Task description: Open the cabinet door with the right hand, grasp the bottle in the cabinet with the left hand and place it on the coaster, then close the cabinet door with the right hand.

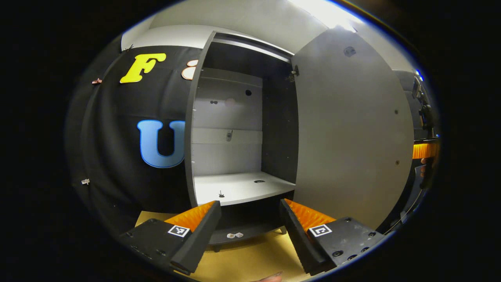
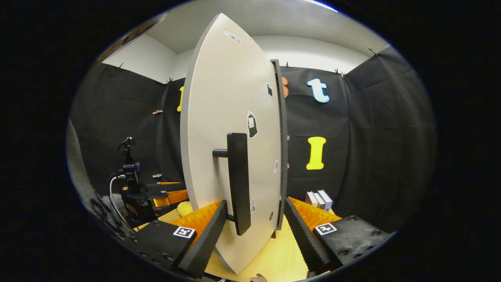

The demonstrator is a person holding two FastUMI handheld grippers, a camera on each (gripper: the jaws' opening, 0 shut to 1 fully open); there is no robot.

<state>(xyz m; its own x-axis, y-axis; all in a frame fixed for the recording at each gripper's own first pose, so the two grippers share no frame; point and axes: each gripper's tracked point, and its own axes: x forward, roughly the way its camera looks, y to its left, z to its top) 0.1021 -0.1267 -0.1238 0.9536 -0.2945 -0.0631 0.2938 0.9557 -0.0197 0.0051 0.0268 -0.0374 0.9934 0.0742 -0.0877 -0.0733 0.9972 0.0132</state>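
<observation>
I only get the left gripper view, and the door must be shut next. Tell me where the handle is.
Observer: The handle, a dark upright bar on the door's outer face, stands between the right tongs.
Operator: Say whether they grip it.
Observer: No, the tongs are wide open, not closed on it.
Operator: Report what's beyond the door.
Observer: A few small books or boxes stand on the table, right of the door's edge in the right gripper view.
</observation>
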